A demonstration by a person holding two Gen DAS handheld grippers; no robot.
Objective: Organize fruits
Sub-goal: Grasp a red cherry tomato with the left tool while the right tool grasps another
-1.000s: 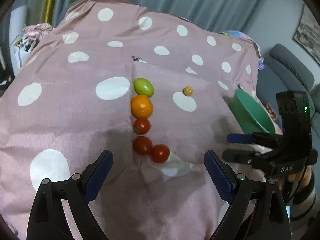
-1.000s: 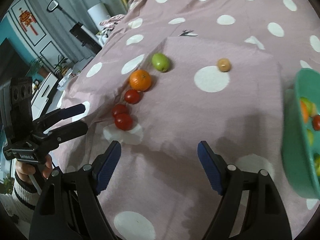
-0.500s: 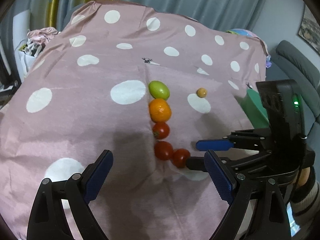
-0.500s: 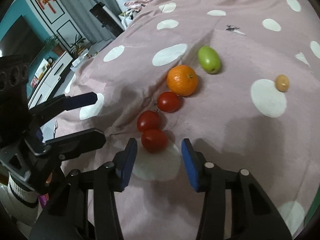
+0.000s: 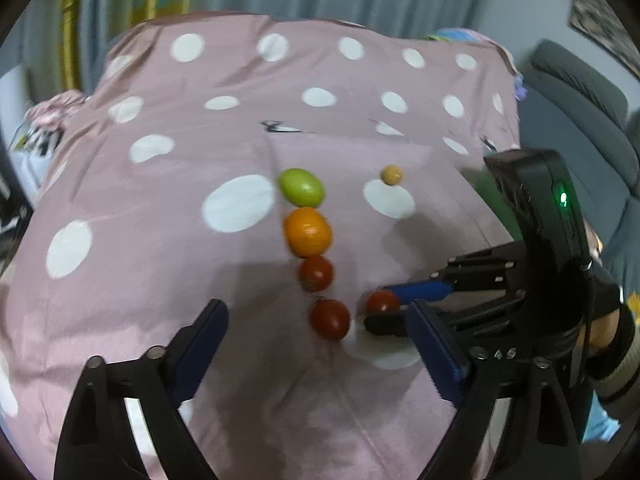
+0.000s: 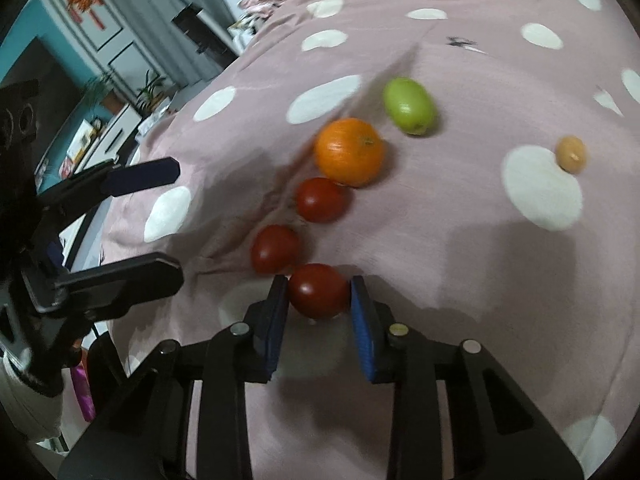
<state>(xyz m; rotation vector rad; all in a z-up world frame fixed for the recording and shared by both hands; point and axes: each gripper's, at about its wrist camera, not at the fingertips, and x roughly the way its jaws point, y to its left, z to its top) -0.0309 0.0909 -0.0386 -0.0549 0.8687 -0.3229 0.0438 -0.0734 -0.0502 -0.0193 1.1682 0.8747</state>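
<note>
On the pink polka-dot cloth [image 5: 160, 248] a line of fruit runs from a green fruit [image 5: 301, 187] to an orange [image 5: 307, 231] and two red tomatoes [image 5: 316, 273] [image 5: 329, 319]. A small tan fruit [image 5: 391, 175] lies apart to the right. My right gripper [image 6: 319, 300] is shut on a third red tomato [image 6: 318, 290], at the near end of the line; it also shows in the left wrist view [image 5: 382, 301]. My left gripper [image 5: 316, 336] is open and empty, hovering just short of the line.
A grey sofa [image 5: 580, 92] stands to the right of the table. Curtains hang behind the far edge. A bit of a green bowl [image 5: 486, 188] shows behind the right gripper. Furniture and shelves [image 6: 100, 120] lie off the table's left side.
My right gripper moved in to the nearest tomato and closed on it. The left gripper stayed open and shifted slightly closer to the fruit line.
</note>
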